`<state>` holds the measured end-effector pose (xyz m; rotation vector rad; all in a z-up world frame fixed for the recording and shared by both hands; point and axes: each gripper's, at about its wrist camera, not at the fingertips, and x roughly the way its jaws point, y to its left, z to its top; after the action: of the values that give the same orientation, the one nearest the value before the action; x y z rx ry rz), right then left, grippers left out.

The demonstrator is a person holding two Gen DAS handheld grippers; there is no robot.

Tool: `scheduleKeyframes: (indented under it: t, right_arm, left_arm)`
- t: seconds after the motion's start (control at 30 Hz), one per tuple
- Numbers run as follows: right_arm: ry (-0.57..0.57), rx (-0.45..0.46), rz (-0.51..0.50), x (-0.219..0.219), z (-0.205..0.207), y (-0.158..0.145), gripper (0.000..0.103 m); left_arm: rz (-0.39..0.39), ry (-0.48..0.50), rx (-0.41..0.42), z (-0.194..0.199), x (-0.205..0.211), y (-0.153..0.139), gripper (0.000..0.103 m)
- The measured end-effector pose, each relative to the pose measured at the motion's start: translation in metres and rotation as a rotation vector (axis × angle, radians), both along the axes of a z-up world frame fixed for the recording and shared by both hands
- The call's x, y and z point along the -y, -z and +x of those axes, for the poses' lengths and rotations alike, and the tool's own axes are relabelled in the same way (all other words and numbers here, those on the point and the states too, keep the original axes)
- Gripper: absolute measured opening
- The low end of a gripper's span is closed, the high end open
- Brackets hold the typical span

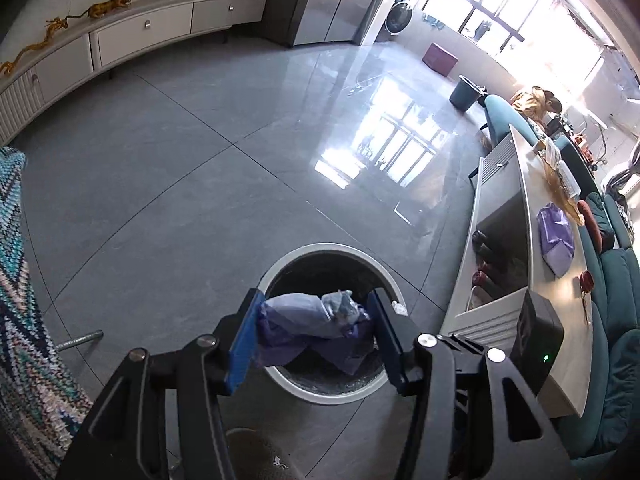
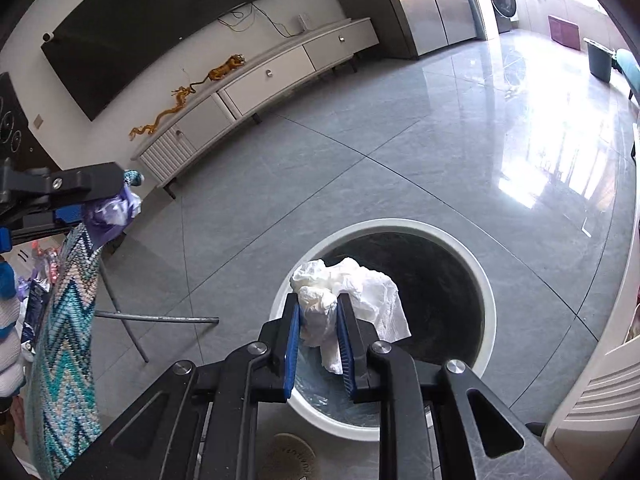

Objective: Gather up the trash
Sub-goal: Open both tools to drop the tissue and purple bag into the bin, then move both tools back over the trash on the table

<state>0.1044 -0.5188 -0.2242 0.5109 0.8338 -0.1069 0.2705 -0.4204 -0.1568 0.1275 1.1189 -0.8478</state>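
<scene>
Trash in both grippers, two pieces in all, and one round white-rimmed bin (image 2: 486, 300) on the grey tile floor (image 1: 180, 184) beneath them. We hold the right gripper (image 2: 320, 320) directly above the bin's near edge, its blue pads (image 2: 293, 344) pinched tight on a crumpled white paper tissue (image 2: 352, 292); a loose corner of the tissue hangs out over the dark bin liner, so letting go should drop it straight inside. We carry the left gripper (image 1: 316, 320) the same way, jaws closed on a wad of purple plastic bag (image 1: 304, 320) with a paler crinkled bit bunched on top; in the left wrist view the wad sits over the bin mouth (image 1: 372, 258), though the right wrist view shows that gripper (image 2: 100, 208) off to the side near a zigzag knitted throw (image 2: 64, 340), so we cannot tell how squarely it is over the opening. Both loads are soft and light and may cling to the pads on release, we judge. Beside the bin stands one long pale coffee table (image 1: 560, 288) bearing another purple bag (image 1: 554, 240), which looks like more to collect. We judge the step in hand to be the drop, tissue first, not yet made.
</scene>
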Motion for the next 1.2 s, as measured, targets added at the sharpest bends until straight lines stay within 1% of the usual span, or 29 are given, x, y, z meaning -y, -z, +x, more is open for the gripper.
scheduleKeyframes:
  t: [0.07, 0.1, 0.17, 0.2, 0.23, 0.3, 0.43, 0.57, 0.63, 0.77, 0.87, 0.93, 1.03, 1.2]
  right_arm:
    - [0.010, -0.011, -0.002, 0.001, 0.004, 0.004, 0.019]
    - [0.018, -0.016, -0.002, 0.003, 0.006, 0.006, 0.021]
    - [0.035, -0.019, -0.004, 0.006, 0.004, 0.008, 0.029]
    - [0.041, -0.022, -0.011, 0.006, 0.002, 0.007, 0.036]
    - [0.043, -0.023, -0.015, 0.005, 0.003, 0.007, 0.040]
    - [0.049, -0.029, -0.027, 0.004, 0.000, 0.005, 0.043]
    - [0.057, -0.028, -0.036, -0.001, -0.005, -0.003, 0.044]
    - [0.056, -0.003, -0.046, -0.007, -0.013, -0.020, 0.044]
    - [0.054, 0.013, -0.050, -0.009, -0.015, -0.030, 0.044]
    - [0.043, 0.066, -0.073, -0.024, -0.024, -0.065, 0.044]
    - [0.028, 0.115, -0.094, -0.042, -0.035, -0.093, 0.044]
    - [0.018, 0.147, -0.111, -0.056, -0.039, -0.113, 0.045]
    - [-0.006, 0.192, -0.120, -0.077, -0.042, -0.139, 0.045]
    - [-0.081, 0.264, -0.155, -0.128, -0.042, -0.186, 0.045]
  left_arm:
    - [-0.008, -0.001, -0.034, 0.005, 0.004, 0.009, 0.054]
    - [-0.008, -0.003, -0.046, 0.006, 0.006, 0.012, 0.057]
    - [-0.016, -0.004, -0.075, 0.009, 0.008, 0.017, 0.059]
    - [-0.021, -0.005, -0.090, 0.010, 0.009, 0.019, 0.059]
    - [-0.031, -0.004, -0.105, 0.010, 0.012, 0.020, 0.059]
    - [-0.045, 0.002, -0.129, 0.012, 0.011, 0.020, 0.059]
    - [-0.067, 0.010, -0.132, 0.007, 0.006, 0.014, 0.059]
    - [-0.093, -0.003, -0.043, -0.004, -0.011, -0.012, 0.059]
    - [-0.122, -0.024, 0.003, -0.011, -0.026, -0.029, 0.059]
    - [-0.170, -0.043, 0.059, -0.026, -0.058, -0.061, 0.059]
    - [-0.181, -0.044, 0.124, -0.042, -0.084, -0.084, 0.059]
    - [-0.167, -0.048, 0.198, -0.054, -0.108, -0.102, 0.059]
    - [-0.179, -0.062, 0.265, -0.066, -0.146, -0.122, 0.059]
    - [-0.200, -0.108, 0.377, -0.085, -0.222, -0.156, 0.059]
